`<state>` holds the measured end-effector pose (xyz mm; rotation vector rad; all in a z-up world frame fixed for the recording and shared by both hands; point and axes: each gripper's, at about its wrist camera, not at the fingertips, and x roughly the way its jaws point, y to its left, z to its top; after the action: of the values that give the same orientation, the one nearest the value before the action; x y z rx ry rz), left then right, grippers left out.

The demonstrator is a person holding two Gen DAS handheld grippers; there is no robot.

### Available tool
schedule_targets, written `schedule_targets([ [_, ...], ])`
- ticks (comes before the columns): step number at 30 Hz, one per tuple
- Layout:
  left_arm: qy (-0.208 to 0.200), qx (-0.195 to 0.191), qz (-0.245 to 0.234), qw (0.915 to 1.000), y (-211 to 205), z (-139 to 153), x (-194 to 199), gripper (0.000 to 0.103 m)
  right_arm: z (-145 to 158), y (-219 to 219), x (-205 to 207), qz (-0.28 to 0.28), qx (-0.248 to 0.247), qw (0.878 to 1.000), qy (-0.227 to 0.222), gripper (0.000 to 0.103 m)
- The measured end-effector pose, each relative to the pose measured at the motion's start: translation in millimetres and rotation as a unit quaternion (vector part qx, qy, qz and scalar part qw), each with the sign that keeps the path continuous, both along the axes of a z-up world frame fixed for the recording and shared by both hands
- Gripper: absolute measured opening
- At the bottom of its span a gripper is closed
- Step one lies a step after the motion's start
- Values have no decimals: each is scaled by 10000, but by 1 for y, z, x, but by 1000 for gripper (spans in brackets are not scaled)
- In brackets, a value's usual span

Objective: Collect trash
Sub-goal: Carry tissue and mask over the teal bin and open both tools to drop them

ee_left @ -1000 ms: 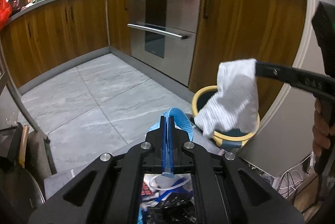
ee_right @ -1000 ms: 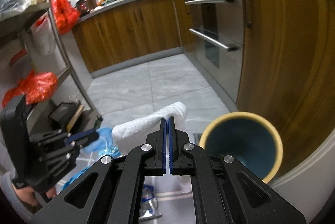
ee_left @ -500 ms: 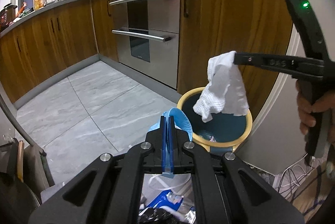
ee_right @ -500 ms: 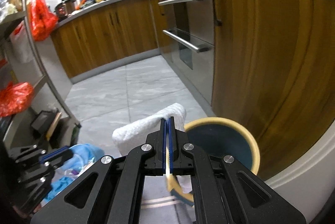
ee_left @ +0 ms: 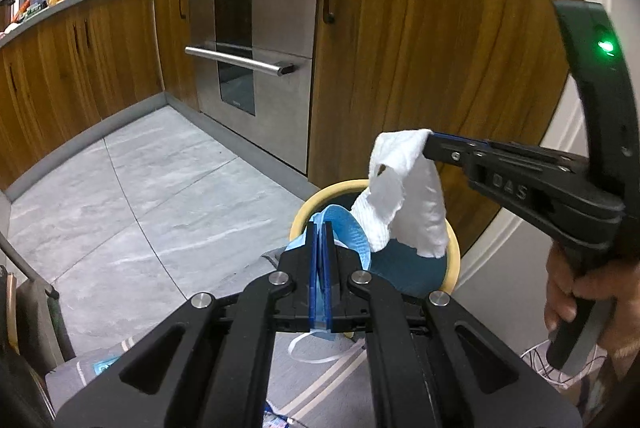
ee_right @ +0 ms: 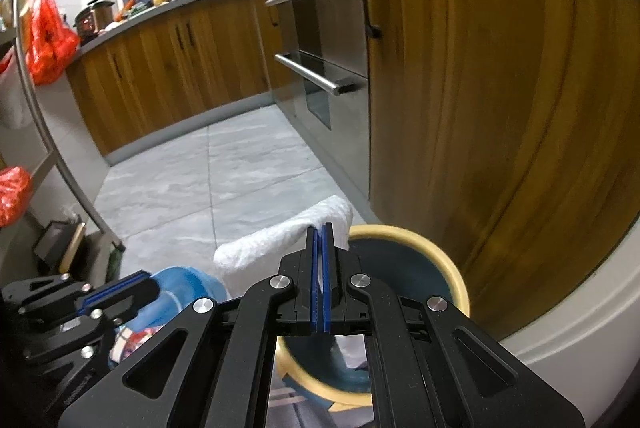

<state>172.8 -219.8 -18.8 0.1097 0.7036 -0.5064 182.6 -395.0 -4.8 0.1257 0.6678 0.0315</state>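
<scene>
A round bin with a yellow rim and dark blue inside stands on the floor against the wooden cabinet. My left gripper is shut on a blue face mask, held at the bin's near left rim, its white ear loop dangling below. My right gripper is shut on a white paper towel, which hangs over the bin's opening. In the right wrist view the left gripper with the mask sits at lower left.
Wooden cabinets and a steel oven front line the right side. Grey tile floor stretches left. A person's hand grips the right tool. A metal rack with red bags stands at left. More litter lies on a mat below.
Both grippers have come closer to the bin, which now looks larger. The paper towel has moved from beside the rim to over the opening; the mask has reached the rim.
</scene>
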Motion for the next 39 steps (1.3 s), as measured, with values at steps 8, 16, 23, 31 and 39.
schedule_targets([
  [8,231,202,52,9995,-18,-23,17,2,-16,-16,23,-90,10,9997,213,3],
  [16,367,299,-50,9989,-39,-49,28,2,-42,-43,42,-328,237,9977,539,3],
  [23,396,364,-235,9983,-62,-69,32,2,-61,-49,50,-409,161,9961,770,3],
  [31,575,493,-219,9969,-69,-95,30,2,-71,-48,52,-441,168,9945,934,3],
  [39,521,516,-180,9971,-69,-92,30,8,-72,-49,53,-522,138,9938,972,6],
])
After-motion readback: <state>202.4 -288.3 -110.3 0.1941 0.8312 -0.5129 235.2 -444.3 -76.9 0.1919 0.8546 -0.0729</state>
